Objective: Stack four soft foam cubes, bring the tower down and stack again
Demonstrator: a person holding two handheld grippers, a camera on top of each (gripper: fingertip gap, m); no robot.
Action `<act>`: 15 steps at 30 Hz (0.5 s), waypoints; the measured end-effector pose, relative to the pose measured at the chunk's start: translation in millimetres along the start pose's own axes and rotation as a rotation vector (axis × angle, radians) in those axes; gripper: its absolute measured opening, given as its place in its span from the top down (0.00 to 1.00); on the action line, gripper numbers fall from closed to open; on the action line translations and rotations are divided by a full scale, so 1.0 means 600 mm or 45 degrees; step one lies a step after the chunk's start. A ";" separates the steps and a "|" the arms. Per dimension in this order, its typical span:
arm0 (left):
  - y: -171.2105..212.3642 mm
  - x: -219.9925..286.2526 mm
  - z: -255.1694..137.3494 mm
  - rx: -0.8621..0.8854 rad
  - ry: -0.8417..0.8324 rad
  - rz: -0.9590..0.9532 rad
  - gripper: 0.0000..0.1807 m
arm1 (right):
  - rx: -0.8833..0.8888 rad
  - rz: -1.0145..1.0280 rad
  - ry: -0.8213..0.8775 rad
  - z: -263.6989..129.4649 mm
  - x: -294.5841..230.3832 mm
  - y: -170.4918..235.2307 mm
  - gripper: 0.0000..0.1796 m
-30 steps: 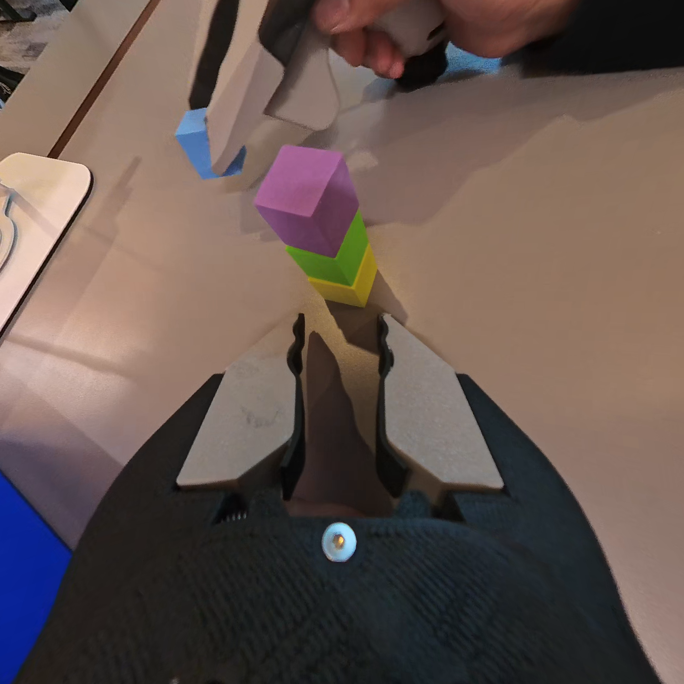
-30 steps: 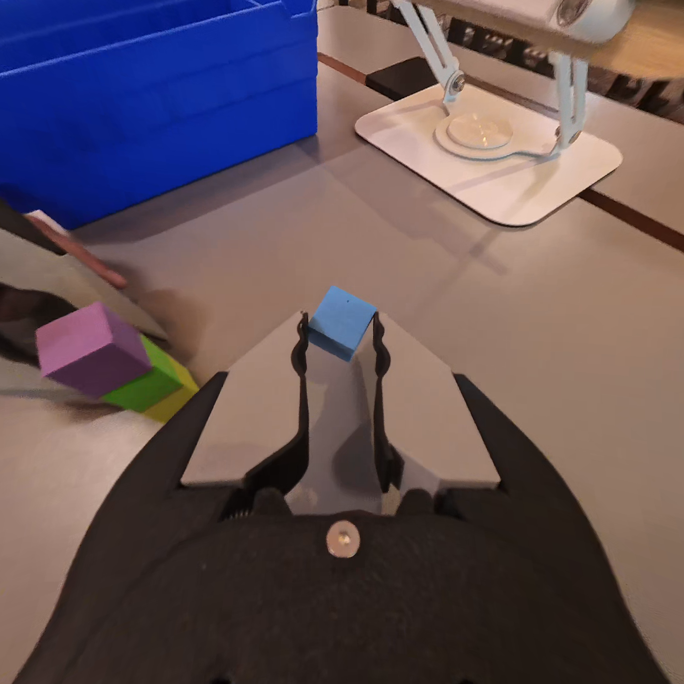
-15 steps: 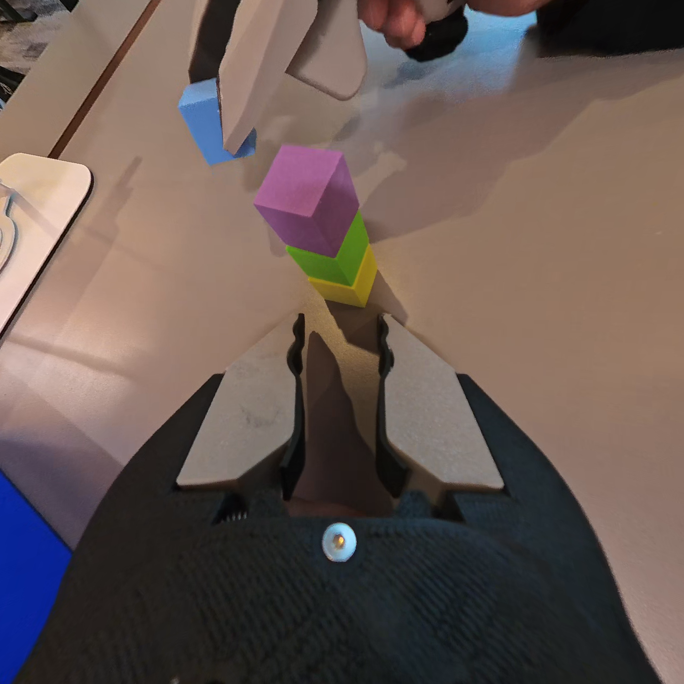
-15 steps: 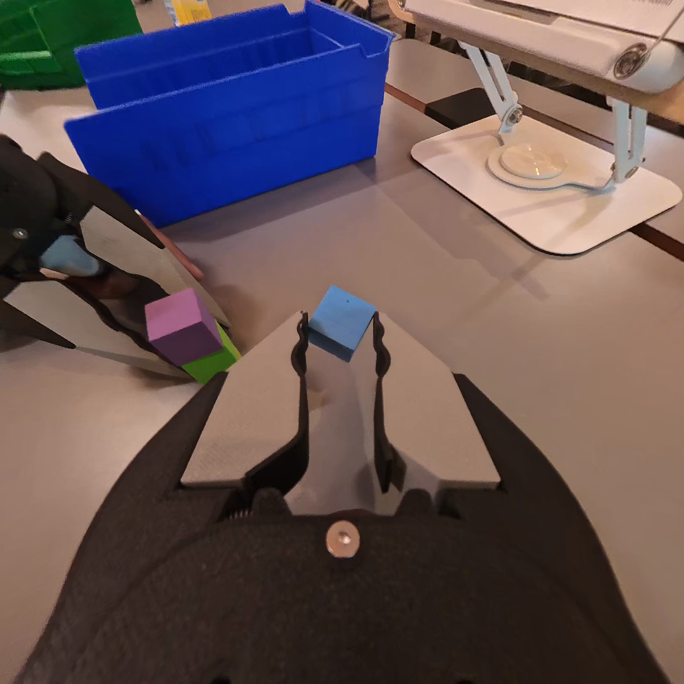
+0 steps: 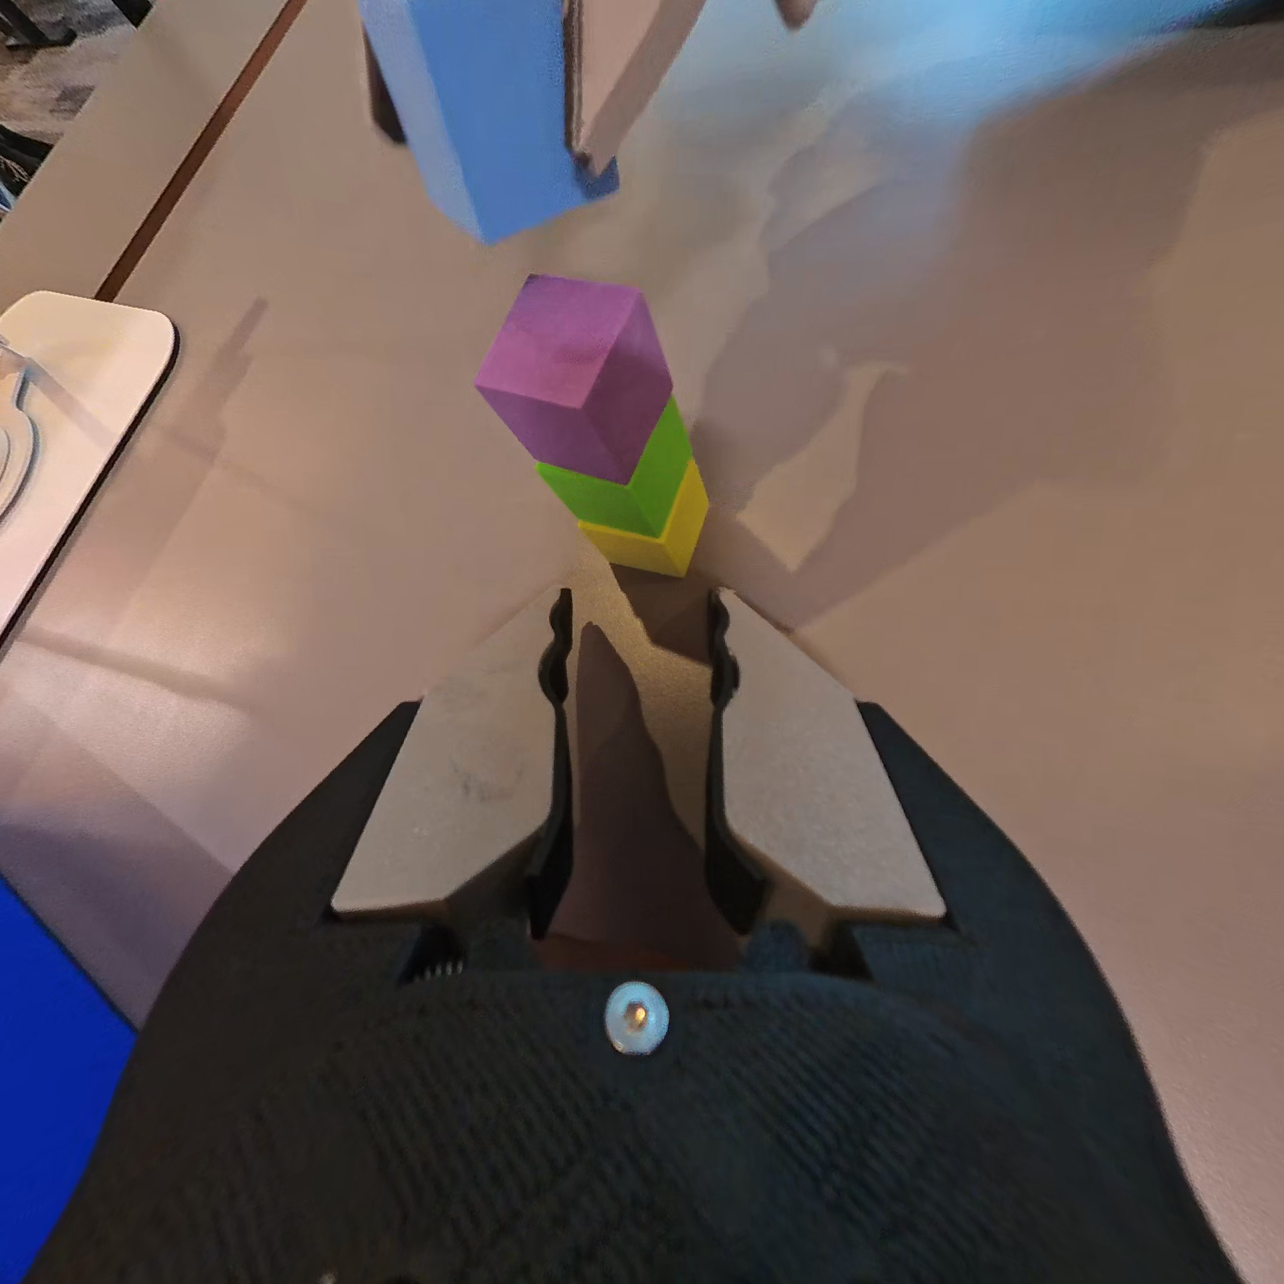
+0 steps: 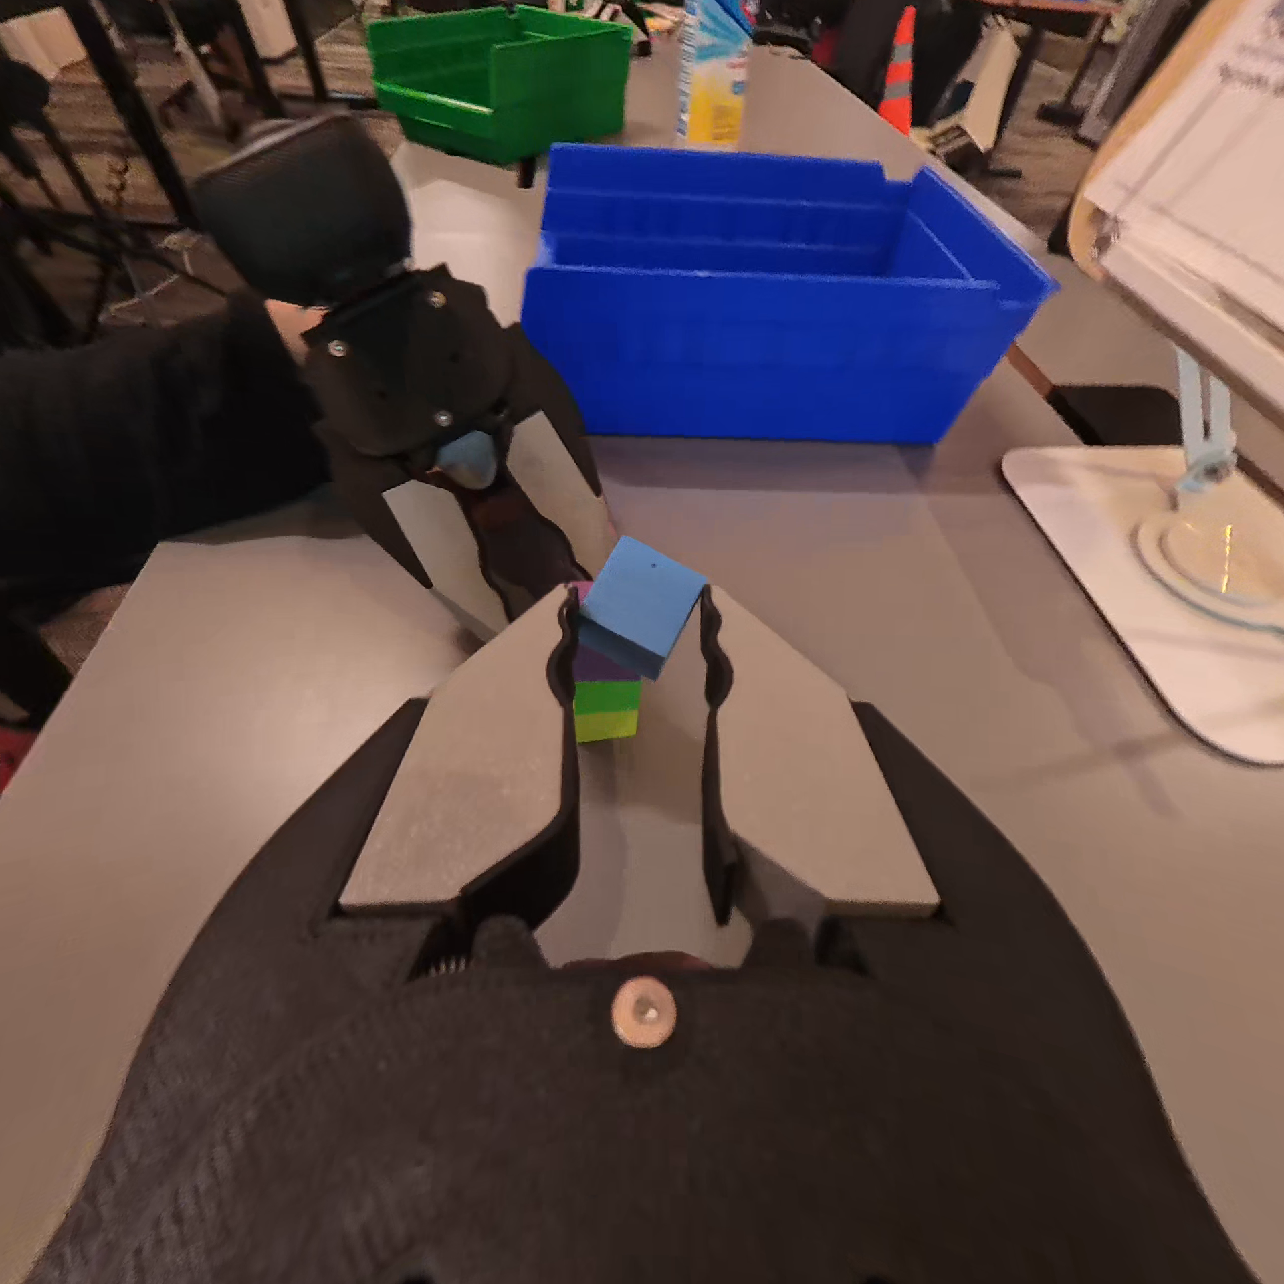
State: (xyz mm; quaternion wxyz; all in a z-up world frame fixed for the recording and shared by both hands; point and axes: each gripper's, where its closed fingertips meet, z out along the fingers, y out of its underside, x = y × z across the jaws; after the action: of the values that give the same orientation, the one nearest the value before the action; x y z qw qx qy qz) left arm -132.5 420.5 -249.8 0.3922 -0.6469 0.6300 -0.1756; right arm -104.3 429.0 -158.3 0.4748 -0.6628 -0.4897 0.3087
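Note:
A tower of three foam cubes stands on the grey table: a purple cube (image 5: 577, 375) on a green cube (image 5: 625, 486) on a yellow cube (image 5: 653, 535). My left gripper (image 5: 639, 604) is open and empty, just in front of the tower's base. My right gripper (image 6: 636, 608) is shut on a tilted blue cube (image 6: 639, 604) and holds it above the tower. The blue cube (image 5: 486, 118) shows large at the top of the left wrist view. The tower (image 6: 608, 702) shows between the right fingers, partly hidden by the blue cube. The left gripper (image 6: 528, 556) shows beyond it.
A blue bin (image 6: 764, 299) stands behind the tower, with a green bin (image 6: 500, 76) farther back. A white stand base (image 6: 1146, 577) lies at the right and shows in the left wrist view (image 5: 69, 417). A dark sleeve (image 6: 139, 417) holds the left gripper. About 10 cm separates my left fingertips from my right. Left tips and right tips are each some 30 cm from the white stand base (image 6: 1146, 577). My left wrist view (image 5: 26, 497) looks at it from another angle.
My right gripper has carried the blue cube up and over to above the tower. The left gripper and the three-cube tower have not moved.

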 end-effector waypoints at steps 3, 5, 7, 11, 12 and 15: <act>0.000 0.000 0.000 0.000 0.003 -0.003 0.79 | 0.070 -0.088 -0.151 -0.011 -0.018 -0.024 0.82; 0.000 0.000 0.000 0.000 0.003 -0.004 0.79 | 0.107 -0.056 -0.339 -0.019 -0.036 -0.038 0.82; 0.000 0.000 0.000 -0.001 0.005 -0.006 0.79 | 0.068 -0.055 -0.450 -0.018 -0.039 -0.034 0.82; 0.000 0.000 0.000 -0.001 -0.001 -0.002 0.79 | -0.099 -0.103 -0.551 -0.002 -0.033 -0.004 0.82; 0.000 0.000 0.000 -0.001 -0.002 -0.001 0.79 | -0.113 -0.114 -0.563 0.003 -0.031 -0.002 0.82; 0.000 0.000 0.000 -0.002 0.002 -0.007 0.79 | -0.155 -0.112 -0.590 0.014 -0.030 0.001 0.82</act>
State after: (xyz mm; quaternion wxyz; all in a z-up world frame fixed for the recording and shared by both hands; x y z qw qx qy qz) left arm -132.7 420.6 -250.0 0.3907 -0.6488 0.6286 -0.1769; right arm -117.3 414.9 -163.0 0.3219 -0.5797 -0.6316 0.4017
